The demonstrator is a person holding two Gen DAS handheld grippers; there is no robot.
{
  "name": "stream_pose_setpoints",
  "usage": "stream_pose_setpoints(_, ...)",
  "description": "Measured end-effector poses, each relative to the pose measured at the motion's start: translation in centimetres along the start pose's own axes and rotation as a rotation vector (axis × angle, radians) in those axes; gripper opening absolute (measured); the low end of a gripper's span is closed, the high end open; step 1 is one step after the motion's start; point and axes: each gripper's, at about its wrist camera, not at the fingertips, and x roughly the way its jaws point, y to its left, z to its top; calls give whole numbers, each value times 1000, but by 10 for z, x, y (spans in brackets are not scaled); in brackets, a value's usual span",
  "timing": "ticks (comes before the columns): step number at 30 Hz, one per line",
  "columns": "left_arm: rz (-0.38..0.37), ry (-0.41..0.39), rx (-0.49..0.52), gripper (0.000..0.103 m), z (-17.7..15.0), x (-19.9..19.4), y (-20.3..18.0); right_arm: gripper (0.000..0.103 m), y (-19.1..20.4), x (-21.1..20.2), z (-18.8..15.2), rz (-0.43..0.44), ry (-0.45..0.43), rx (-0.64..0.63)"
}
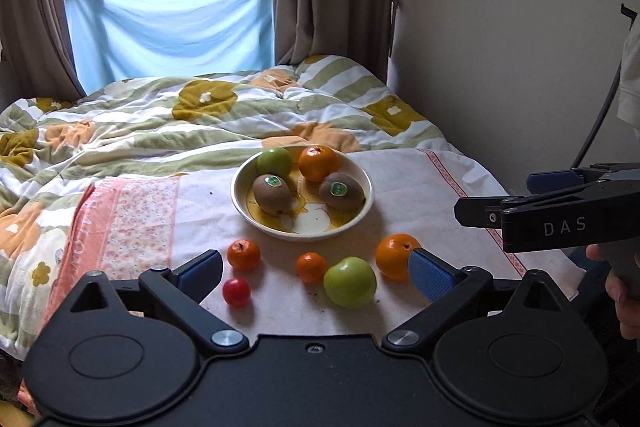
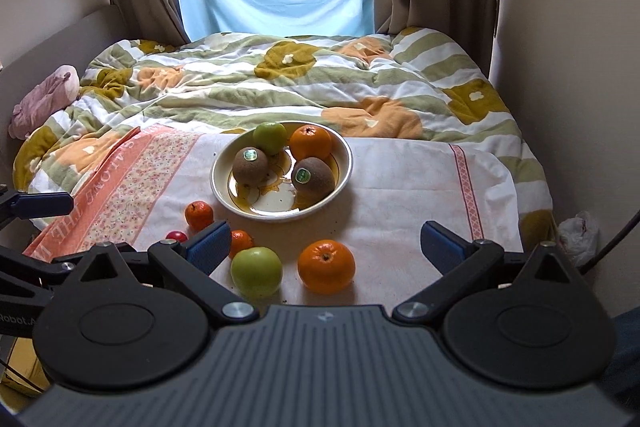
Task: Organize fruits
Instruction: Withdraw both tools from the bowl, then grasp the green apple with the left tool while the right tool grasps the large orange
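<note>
A cream bowl on a towel holds two kiwis, a green apple and an orange. In front of it on the towel lie a loose orange, a green apple, two small tangerines and a small red fruit. My left gripper is open and empty above the loose fruits. My right gripper is open and empty over the loose orange and apple; it also shows in the left wrist view.
The white towel with a pink floral band lies on a bed with a striped flowered quilt. A wall stands to the right, a window with curtains and blue cloth behind. A pink plush lies at the far left.
</note>
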Motion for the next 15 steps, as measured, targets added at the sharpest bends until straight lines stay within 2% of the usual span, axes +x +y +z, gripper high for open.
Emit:
stream_pose_setpoints(6, -39, 72, -41, 97, -14, 33, -15, 103, -21, 17, -15, 14, 50, 68)
stream_pose_setpoints(15, -5, 167, -215, 93, -24, 95, -16, 103, -54, 63, -28, 63, 132, 158)
